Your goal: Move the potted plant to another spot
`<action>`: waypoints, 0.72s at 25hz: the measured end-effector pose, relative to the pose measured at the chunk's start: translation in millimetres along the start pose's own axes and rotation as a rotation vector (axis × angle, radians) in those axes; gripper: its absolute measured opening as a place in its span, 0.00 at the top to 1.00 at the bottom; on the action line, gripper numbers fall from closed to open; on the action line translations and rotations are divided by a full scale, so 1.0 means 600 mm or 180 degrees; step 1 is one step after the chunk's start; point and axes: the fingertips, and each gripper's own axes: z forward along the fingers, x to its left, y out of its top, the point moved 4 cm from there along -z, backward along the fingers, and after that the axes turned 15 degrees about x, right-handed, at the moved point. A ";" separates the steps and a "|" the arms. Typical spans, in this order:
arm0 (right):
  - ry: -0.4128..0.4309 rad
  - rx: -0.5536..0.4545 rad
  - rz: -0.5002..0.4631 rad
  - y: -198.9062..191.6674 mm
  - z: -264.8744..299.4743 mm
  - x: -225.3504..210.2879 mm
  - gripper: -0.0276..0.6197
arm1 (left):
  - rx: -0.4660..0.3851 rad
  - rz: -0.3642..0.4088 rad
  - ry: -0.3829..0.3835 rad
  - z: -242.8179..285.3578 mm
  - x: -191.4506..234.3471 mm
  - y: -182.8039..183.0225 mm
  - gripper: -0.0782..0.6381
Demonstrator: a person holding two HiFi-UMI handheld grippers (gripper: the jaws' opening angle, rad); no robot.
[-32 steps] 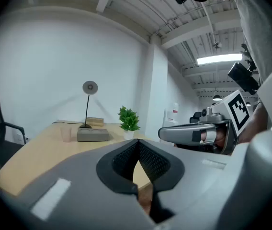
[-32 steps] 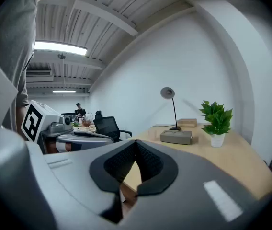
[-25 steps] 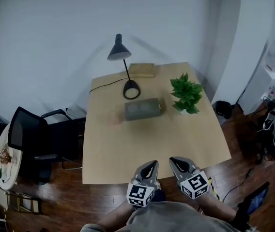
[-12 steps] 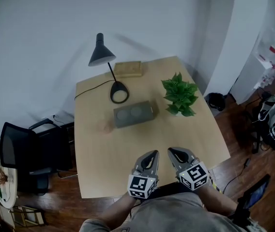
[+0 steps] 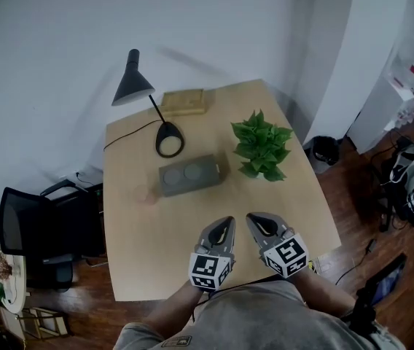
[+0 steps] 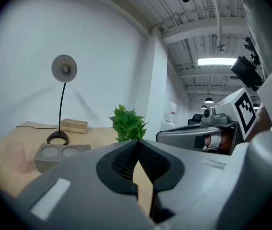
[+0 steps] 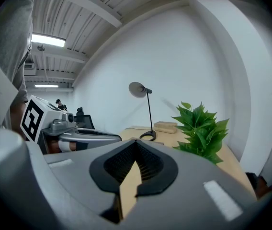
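Head view: potted plant (image 5: 262, 148) upright on the light wooden table (image 5: 192, 232), right of centre in the frame and near the table's right edge. Well apart from both grippers, higher in the picture and slightly to their right. At lower centre, left gripper (image 5: 225, 223) and right gripper (image 5: 255, 219) side by side above the near part of the tabletop, tips toward the far end, marker cubes toward the person. Left of the plant, a grey block (image 5: 189, 175) with two round recesses; further left, a pink cup (image 5: 146, 194). Beyond the block, at upper left of the tabletop, a desk lamp (image 5: 168, 138) and a wooden box (image 5: 184, 101).

Left gripper view: jaws pressed together at the tips, nothing between them. Plant at mid frame, directly above the closed tips and beyond them, untouched. Block, cup and lamp off to the left of the frame; the other gripper at the right.

Right gripper view: jaws likewise closed tip to tip, empty. Plant to the upper right of the tips, clear of them, with bare tabletop between. Lamp near frame centre, above the tips; the other gripper at the left.
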 end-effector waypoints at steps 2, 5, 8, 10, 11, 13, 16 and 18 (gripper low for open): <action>-0.0004 0.0030 0.0004 -0.005 0.002 -0.021 0.95 | 0.0052 -0.0023 0.0000 0.023 -0.001 -0.001 0.89; -0.0029 0.0105 0.0016 -0.017 0.005 -0.057 0.95 | 0.0162 -0.0053 0.0012 0.060 0.001 -0.005 0.89; -0.0066 0.0213 0.0052 -0.037 0.012 -0.101 0.95 | 0.0315 -0.0065 0.0033 0.105 0.004 -0.015 0.89; -0.0071 0.0300 0.0103 -0.055 0.020 -0.130 0.95 | 0.0440 -0.0076 0.0047 0.136 0.006 -0.025 0.89; -0.0067 0.0346 0.0129 -0.065 0.027 -0.143 0.95 | 0.0494 -0.0081 0.0053 0.152 0.007 -0.030 0.89; -0.0051 0.0433 0.0185 -0.086 0.044 -0.170 0.95 | 0.0591 -0.0086 0.0064 0.185 0.011 -0.041 0.89; -0.0011 0.0557 0.0237 -0.114 0.077 -0.207 0.95 | 0.0753 -0.0114 0.0083 0.236 0.022 -0.062 0.89; 0.0011 0.0641 0.0251 -0.132 0.097 -0.226 0.95 | 0.0865 -0.0139 0.0096 0.264 0.030 -0.079 0.89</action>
